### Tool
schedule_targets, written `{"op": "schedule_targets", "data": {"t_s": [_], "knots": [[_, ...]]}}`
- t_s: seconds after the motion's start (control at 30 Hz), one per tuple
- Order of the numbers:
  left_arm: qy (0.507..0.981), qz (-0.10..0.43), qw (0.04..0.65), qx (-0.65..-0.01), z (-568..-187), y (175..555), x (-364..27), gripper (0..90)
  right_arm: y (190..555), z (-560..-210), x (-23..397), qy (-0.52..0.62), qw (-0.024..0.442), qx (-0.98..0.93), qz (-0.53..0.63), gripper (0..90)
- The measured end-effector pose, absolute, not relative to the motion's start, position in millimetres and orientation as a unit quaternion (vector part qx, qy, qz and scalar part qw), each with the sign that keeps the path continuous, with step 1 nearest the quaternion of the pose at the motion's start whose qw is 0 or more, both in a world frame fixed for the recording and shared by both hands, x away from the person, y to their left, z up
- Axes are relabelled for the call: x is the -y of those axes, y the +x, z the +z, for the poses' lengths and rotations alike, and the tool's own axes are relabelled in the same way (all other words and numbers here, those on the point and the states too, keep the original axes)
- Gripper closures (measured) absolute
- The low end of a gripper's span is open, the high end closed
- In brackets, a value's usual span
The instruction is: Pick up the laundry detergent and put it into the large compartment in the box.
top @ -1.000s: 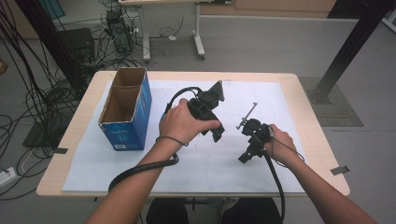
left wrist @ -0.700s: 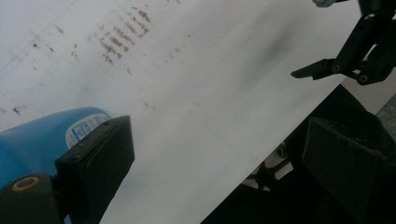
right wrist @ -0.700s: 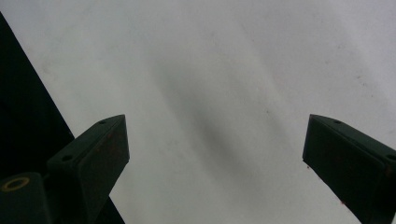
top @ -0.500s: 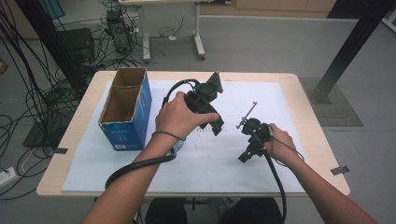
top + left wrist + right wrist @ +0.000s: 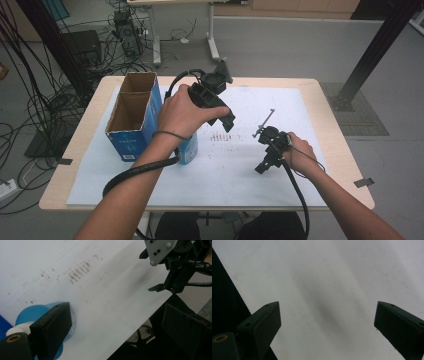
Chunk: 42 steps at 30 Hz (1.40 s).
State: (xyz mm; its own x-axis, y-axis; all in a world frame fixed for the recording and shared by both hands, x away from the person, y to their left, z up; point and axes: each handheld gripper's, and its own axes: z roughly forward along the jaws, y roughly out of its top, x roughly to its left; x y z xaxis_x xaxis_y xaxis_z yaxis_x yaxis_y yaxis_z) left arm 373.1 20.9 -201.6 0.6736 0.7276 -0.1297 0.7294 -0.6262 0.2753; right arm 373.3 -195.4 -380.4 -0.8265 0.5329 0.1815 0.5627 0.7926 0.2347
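The left claw view shows a blue bottle [image 5: 32, 315] standing on the white sheet [image 5: 107, 290] behind one jaw; in the high view the left hand [image 5: 182, 112] half hides it [image 5: 189, 150], just beside the box [image 5: 132, 117] at 3 o'clock. The left claw [image 5: 227, 120] hangs raised and tilted over the worktop [image 5: 90, 145], jaws spread, nothing pinched. The right claw [image 5: 263, 165], at 4 o'clock from it, lies low on the sheet, jaws wide and empty.

left gripper [image 5: 227, 120]: black body, flat rectangular black pads, brass-ringed screw hole, thick black cable
right gripper [image 5: 263, 167]: black, grey three-cornered plate with dark screws, thin rod, black cable
wrists: thin black straps
forearms: no sleeves in sight
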Motion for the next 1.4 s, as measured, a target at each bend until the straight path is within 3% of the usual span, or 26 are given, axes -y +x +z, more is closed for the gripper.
{"op": "schedule_targets", "data": {"t_s": [0.73, 1.4], "knots": [[0.887, 0.030, 0.169, -0.429, -167, 378, -49, 9.3, 375, -378, 198, -0.293, 0.052, 0.944, -0.143, 7.1], [0.867, 0.052, 0.148, -0.473, -187, 392, -79, 9.3, 373, -379, 200, -0.290, 0.058, 0.944, -0.146, 7.4]]}}
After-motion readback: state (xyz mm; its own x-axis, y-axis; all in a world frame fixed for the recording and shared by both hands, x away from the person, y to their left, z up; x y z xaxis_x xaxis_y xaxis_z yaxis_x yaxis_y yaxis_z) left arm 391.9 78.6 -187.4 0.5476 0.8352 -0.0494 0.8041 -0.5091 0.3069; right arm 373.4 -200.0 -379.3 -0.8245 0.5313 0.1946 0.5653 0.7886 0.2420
